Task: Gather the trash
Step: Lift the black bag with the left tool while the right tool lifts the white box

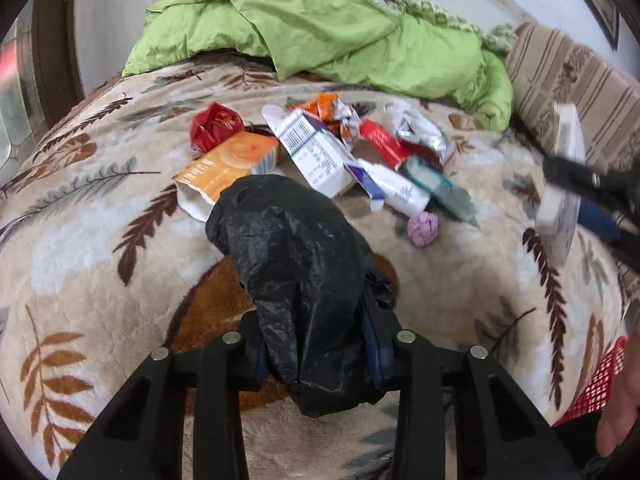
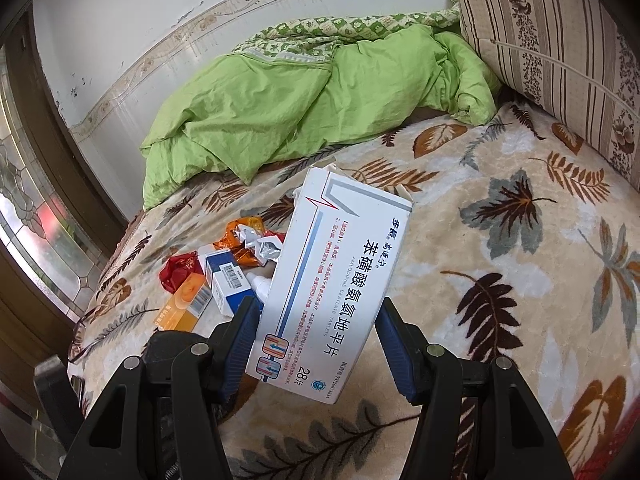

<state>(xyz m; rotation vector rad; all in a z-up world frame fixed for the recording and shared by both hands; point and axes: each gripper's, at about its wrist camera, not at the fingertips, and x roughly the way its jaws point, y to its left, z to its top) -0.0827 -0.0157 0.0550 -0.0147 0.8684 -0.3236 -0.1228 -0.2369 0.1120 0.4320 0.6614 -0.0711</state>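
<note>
My left gripper (image 1: 316, 344) is shut on a crumpled black plastic bag (image 1: 296, 264), held above the bed. Beyond it lies a pile of trash: an orange box (image 1: 224, 168), a red wrapper (image 1: 216, 125), a white and blue box (image 1: 316, 152), a white tube (image 1: 400, 190), a teal box (image 1: 440, 188), foil wrappers (image 1: 420, 136) and a purple paper ball (image 1: 423, 229). My right gripper (image 2: 316, 332) is shut on a white medicine box (image 2: 332, 280), held above the bed; it shows at the right of the left wrist view (image 1: 560, 200).
The bed has a leaf-patterned blanket (image 2: 500, 240). A green duvet (image 2: 300, 100) is bunched at the back by the wall. A striped cushion (image 2: 560, 52) stands at the right. A window and door frame (image 2: 32, 200) are at the left.
</note>
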